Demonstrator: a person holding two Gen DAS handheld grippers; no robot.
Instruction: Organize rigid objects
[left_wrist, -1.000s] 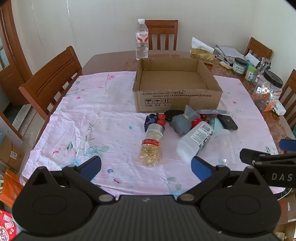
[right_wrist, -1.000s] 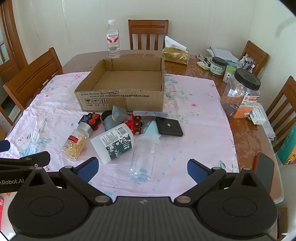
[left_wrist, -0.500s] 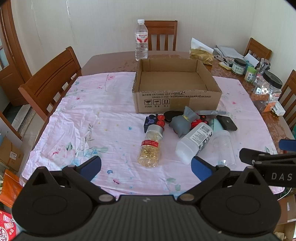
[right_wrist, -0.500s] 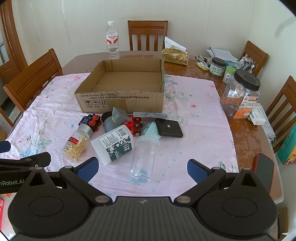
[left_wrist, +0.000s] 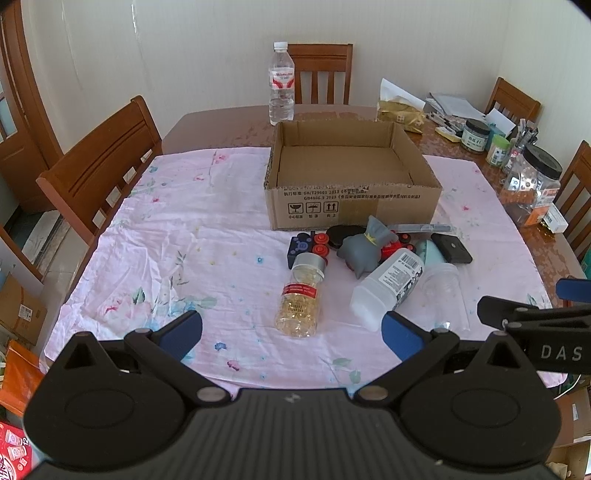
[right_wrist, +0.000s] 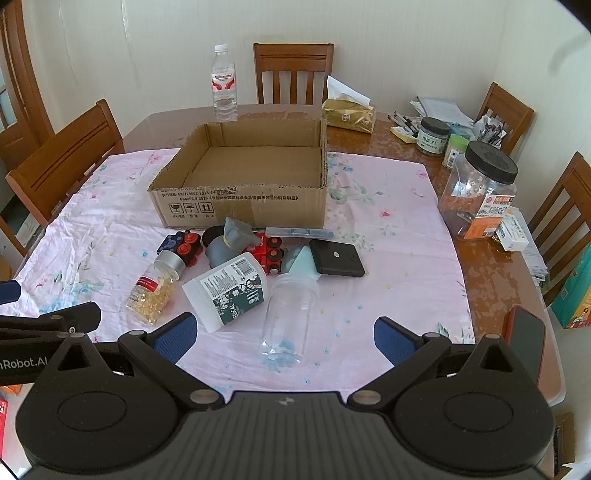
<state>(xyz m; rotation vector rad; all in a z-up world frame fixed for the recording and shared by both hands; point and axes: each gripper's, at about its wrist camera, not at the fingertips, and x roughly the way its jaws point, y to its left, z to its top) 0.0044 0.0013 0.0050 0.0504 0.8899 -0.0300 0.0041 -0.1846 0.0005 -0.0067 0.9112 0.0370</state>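
Two grippers are before us, both with jaws spread wide and holding nothing: the left gripper (left_wrist: 291, 328) and the right gripper (right_wrist: 282, 334), each low in its frame at the near table edge. We find the capsule bottle (left_wrist: 300, 295) lying on its side just above the left gripper's gap, at frame centre. The white bottle (right_wrist: 227, 290) and the clear jar (right_wrist: 290, 314) lie tipped above the right gripper's gap, the jar almost centred between its fingers. Higher up, a cluster sits against the front wall of the cardboard box (right_wrist: 243, 205): toy blocks (right_wrist: 183, 245), a grey pouch (right_wrist: 231, 242) and a black case (right_wrist: 336, 258). The box stands open and bare inside, in the upper middle.

Against the frames of a second ago we note only a slight shift of both views; the objects lie as before.

The pink cloth (left_wrist: 166, 243) offers open room at left of the left wrist view. A large jar (right_wrist: 478, 195) crowds the right edge.
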